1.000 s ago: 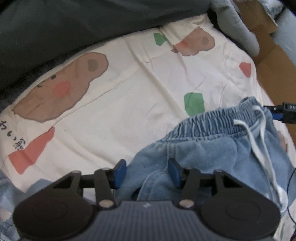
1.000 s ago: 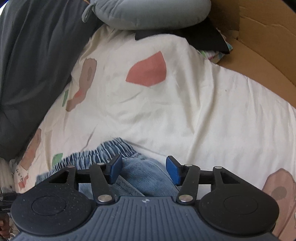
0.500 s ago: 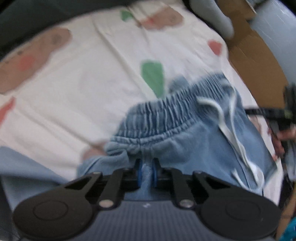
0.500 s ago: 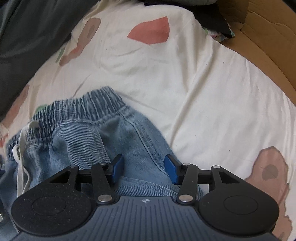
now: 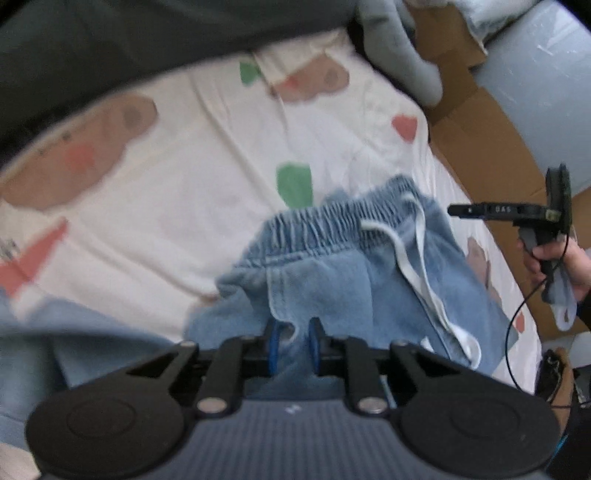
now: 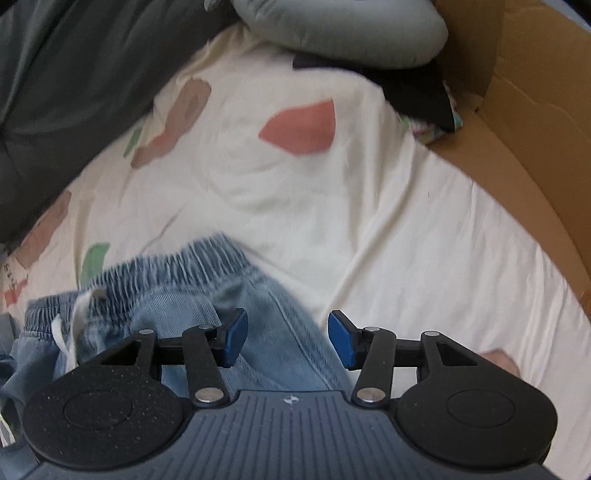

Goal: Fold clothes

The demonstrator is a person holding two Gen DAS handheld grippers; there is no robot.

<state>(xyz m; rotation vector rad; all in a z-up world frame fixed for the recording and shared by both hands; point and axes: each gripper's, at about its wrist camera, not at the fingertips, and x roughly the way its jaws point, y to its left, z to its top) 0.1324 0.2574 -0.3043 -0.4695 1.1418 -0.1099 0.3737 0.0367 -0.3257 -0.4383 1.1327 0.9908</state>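
Note:
Light blue denim shorts (image 5: 351,280) with an elastic waistband and a white drawstring (image 5: 417,258) lie bunched on a cream printed bedsheet (image 5: 184,184). My left gripper (image 5: 293,345) pinches a fold of the shorts near their left side. Its jaws are opening slightly, with denim still pressed between the blue pads. In the right wrist view the shorts (image 6: 184,295) lie under my right gripper (image 6: 286,338), which stands open, and denim shows through the gap below its pads. A hand (image 5: 550,258) holds that gripper at the right edge of the left wrist view.
A dark grey blanket (image 5: 110,44) covers the far left of the bed. At the head lies a grey pillow (image 6: 343,33), with brown cardboard (image 6: 535,110) along the right side. Another pale blue garment (image 5: 74,332) lies at the near left.
My left gripper has closed on a fold of the shorts and risen with it, bunching the denim. The right gripper has stayed open and shifted over the shorts.

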